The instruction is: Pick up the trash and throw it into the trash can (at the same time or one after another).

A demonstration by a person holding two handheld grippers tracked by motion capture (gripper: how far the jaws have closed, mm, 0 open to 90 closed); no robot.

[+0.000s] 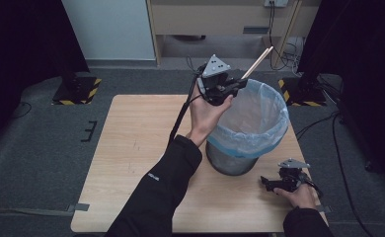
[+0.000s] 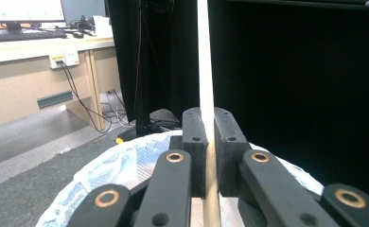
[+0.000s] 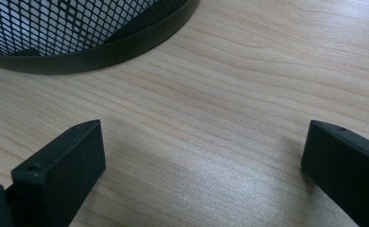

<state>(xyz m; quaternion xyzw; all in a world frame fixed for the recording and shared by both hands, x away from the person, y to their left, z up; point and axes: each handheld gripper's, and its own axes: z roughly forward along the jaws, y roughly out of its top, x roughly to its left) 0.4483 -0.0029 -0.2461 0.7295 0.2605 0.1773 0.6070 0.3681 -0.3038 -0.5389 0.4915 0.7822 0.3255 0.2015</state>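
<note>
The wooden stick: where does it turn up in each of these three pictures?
High view: the wooden stick slants up-right from the left gripper, above the bin's far rim.
Left gripper view: upright at centre, clamped between the jaws.
Right gripper view: not in it.
Shared landmark: the mesh bin with its blue liner.

Black sleeves (image 1: 161,192), black jaws, brass-ringed pivots, grey plates

Your table (image 1: 131,148) is a light wood top with a fine grain, standing on grey carpet. A black mesh bin (image 1: 232,160), lined with a pale blue bag, stands on its right half. Near the front right corner your right hand (image 1: 299,195) rests on the wood, just beside the bin's base (image 3: 102,49).
</note>
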